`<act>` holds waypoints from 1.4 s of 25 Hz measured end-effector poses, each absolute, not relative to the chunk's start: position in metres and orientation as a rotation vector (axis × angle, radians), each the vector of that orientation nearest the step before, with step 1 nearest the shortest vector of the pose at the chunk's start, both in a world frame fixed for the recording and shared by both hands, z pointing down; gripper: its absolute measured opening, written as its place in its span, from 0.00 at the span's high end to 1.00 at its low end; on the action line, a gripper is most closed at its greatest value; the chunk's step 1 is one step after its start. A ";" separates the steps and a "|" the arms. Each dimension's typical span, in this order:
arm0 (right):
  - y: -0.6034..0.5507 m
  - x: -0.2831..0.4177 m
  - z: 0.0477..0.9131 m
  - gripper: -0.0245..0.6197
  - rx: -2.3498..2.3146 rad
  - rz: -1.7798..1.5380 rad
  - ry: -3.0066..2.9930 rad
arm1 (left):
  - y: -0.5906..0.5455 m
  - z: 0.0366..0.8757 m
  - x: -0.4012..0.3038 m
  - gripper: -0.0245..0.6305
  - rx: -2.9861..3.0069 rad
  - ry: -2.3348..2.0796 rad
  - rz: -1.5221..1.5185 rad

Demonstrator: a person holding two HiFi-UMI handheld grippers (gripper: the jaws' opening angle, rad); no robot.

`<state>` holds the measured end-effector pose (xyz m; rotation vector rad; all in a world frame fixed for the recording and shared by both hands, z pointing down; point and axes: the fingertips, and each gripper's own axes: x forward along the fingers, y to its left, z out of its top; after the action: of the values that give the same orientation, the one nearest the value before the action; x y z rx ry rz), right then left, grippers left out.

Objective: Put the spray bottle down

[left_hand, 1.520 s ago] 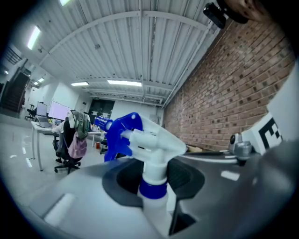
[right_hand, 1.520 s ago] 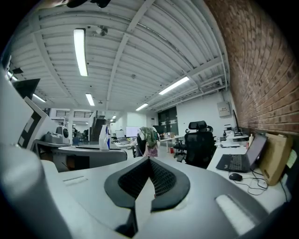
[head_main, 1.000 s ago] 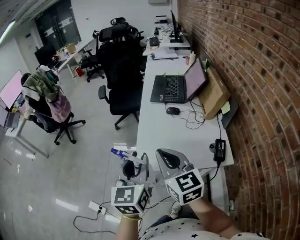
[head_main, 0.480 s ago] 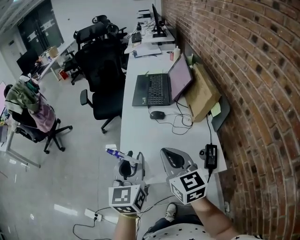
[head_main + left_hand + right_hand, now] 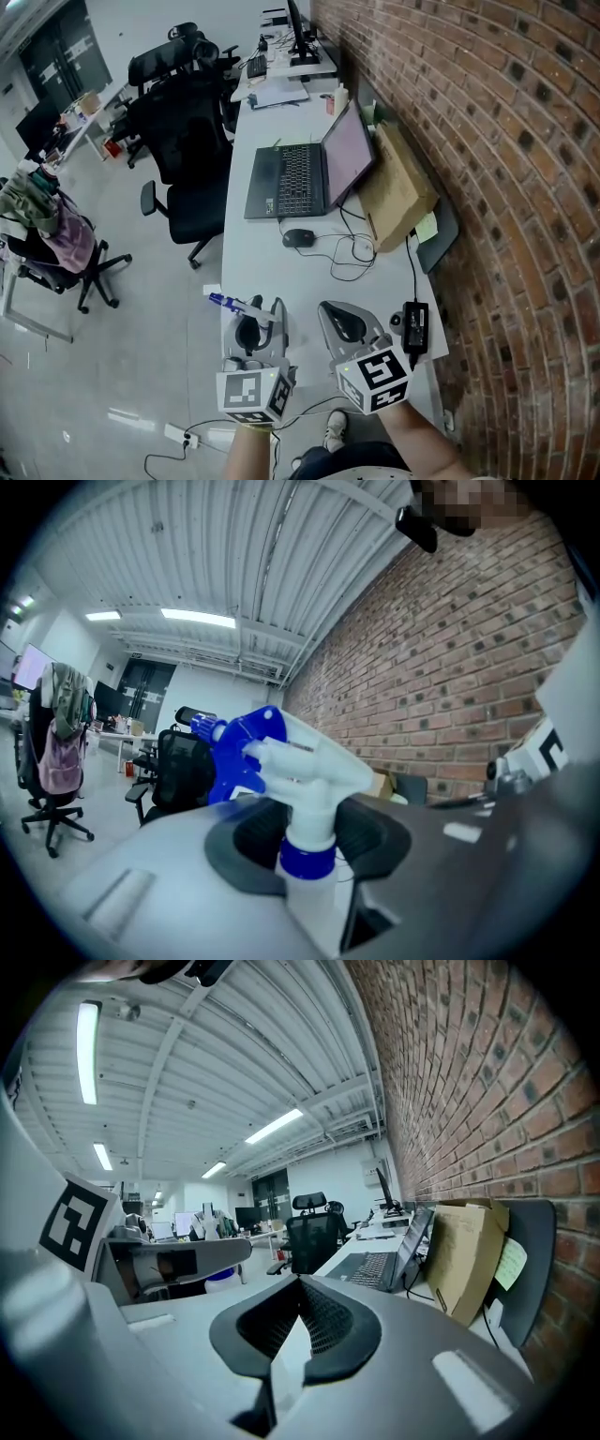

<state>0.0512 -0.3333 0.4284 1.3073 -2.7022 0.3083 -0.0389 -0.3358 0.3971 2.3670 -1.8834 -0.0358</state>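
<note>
The spray bottle has a white trigger head and a blue nozzle that points left. My left gripper is shut on its neck and holds it upright over the near left edge of the white desk. In the left gripper view the spray bottle stands between the dark pads, its blue collar just above them; its body is hidden. My right gripper hovers beside it over the desk's near end, shut and holding nothing. In the right gripper view my right gripper points along the desk.
Farther along the desk lie a black mouse, loose cables, an open laptop and a cardboard box against the brick wall. A power adapter sits near the right gripper. Black office chairs stand on the floor at left.
Both grippers have travelled forward, from short of the desk's near end to over it. The bottle stays held in the left gripper. The laptop and mouse now appear closer.
</note>
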 end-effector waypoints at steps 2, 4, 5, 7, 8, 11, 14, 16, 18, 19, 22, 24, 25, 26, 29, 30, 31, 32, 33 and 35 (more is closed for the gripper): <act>-0.337 0.053 0.433 0.96 1.308 0.341 -2.706 | -0.345 0.400 -0.031 0.77 2.399 -1.873 -0.018; -0.339 0.054 0.437 0.96 1.310 0.376 -2.713 | -0.353 0.402 -0.022 0.77 2.430 -1.865 0.004; -0.340 0.054 0.439 0.96 1.312 0.387 -2.714 | -0.357 0.403 -0.019 0.77 2.442 -1.863 0.013; -0.340 0.055 0.440 0.96 1.317 0.400 -2.715 | -0.362 0.406 -0.014 0.77 2.449 -1.862 0.031; -0.340 0.055 0.441 0.96 1.320 0.405 -2.717 | -0.363 0.409 -0.013 0.77 2.443 -1.862 0.041; -0.341 0.057 0.441 0.96 1.327 0.415 -2.721 | -0.365 0.415 -0.012 0.76 2.428 -1.860 0.045; -0.342 0.058 0.441 0.96 1.339 0.422 -2.720 | -0.365 0.415 -0.012 0.76 2.438 -1.858 0.025; -0.342 0.059 0.441 0.96 1.347 0.428 -2.718 | -0.365 0.417 -0.012 0.76 2.435 -1.855 0.030; -0.341 0.058 0.442 0.96 1.346 0.431 -2.718 | -0.366 0.419 -0.014 0.76 2.420 -1.857 0.033; -0.341 0.058 0.443 0.96 1.341 0.432 -2.719 | -0.366 0.420 -0.015 0.76 2.413 -1.859 0.035; -0.337 0.056 0.444 0.96 1.331 0.441 -2.718 | -0.368 0.422 -0.017 0.74 2.390 -1.840 0.064; -0.334 0.055 0.444 0.96 1.324 0.442 -2.719 | -0.369 0.425 -0.016 0.69 2.382 -1.817 0.078; -0.332 0.053 0.444 0.96 1.320 0.439 -2.720 | -0.368 0.426 -0.016 0.67 2.382 -1.815 0.080; -0.330 0.052 0.443 0.96 1.315 0.435 -2.722 | -0.367 0.427 -0.017 0.65 2.382 -1.817 0.082; -0.325 0.049 0.440 0.96 1.308 0.420 -2.725 | -0.363 0.430 -0.018 0.63 2.366 -1.823 0.100; -0.324 0.049 0.439 0.96 1.309 0.416 -2.724 | -0.361 0.431 -0.020 0.62 2.355 -1.824 0.102; -0.323 0.049 0.438 0.96 1.310 0.414 -2.723 | -0.359 0.431 -0.022 0.62 2.342 -1.828 0.100; -0.321 0.049 0.438 0.96 1.310 0.412 -2.721 | -0.355 0.432 -0.024 0.62 2.328 -1.832 0.097; -0.318 0.049 0.439 0.96 1.309 0.411 -2.719 | -0.351 0.432 -0.025 0.62 2.317 -1.834 0.099; -0.313 0.050 0.439 0.96 1.308 0.409 -2.718 | -0.339 0.432 -0.027 0.62 2.299 -1.836 0.113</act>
<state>0.0497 -0.3128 0.4389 1.3084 -2.7176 0.4085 -0.0269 -0.3392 0.4322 2.2989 -1.8357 0.1127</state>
